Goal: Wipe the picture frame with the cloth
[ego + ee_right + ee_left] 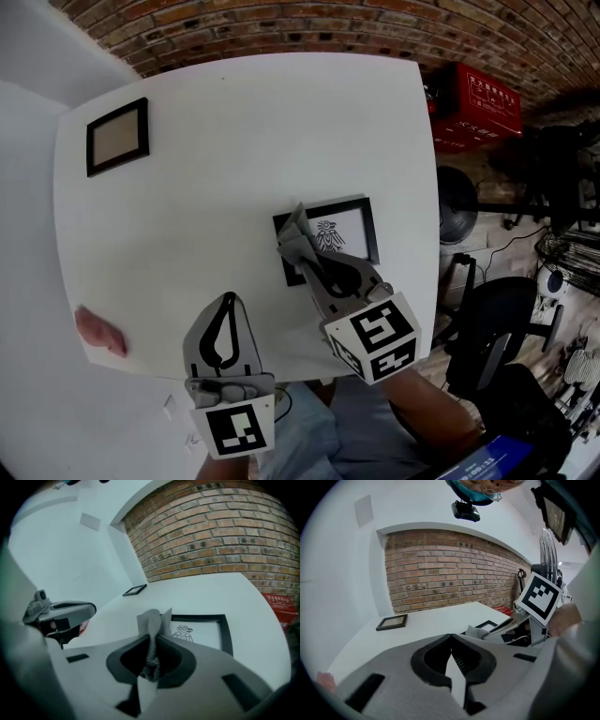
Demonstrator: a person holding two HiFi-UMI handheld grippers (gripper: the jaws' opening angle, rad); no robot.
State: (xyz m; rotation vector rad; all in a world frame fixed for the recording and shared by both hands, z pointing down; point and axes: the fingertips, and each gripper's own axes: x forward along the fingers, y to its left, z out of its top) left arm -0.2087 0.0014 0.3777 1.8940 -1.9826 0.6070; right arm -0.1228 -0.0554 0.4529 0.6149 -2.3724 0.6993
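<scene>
Risk of a skid
Pinched in right claw [152,638], crumpled grey cloth [151,618] juts beyond its tips over black-framed bird print [199,634]; left claw [451,641], pressed together and empty, steadies nothing, so the print could slide.

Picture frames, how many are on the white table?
2. One picture frame lies near the table's far left corner; the bird-print frame lies near its right edge, partly hidden by the right gripper holding the cloth.

Table [234,141]: picture frame [352,230] right of centre, cloth [291,234] at its left edge, between right gripper [300,251] jaws. Left gripper [226,302] left of that, over near edge. Second frame [117,136] far-left corner. Small lump [98,331] at near-left edge. Box [478,105] on floor, right of table.
</scene>
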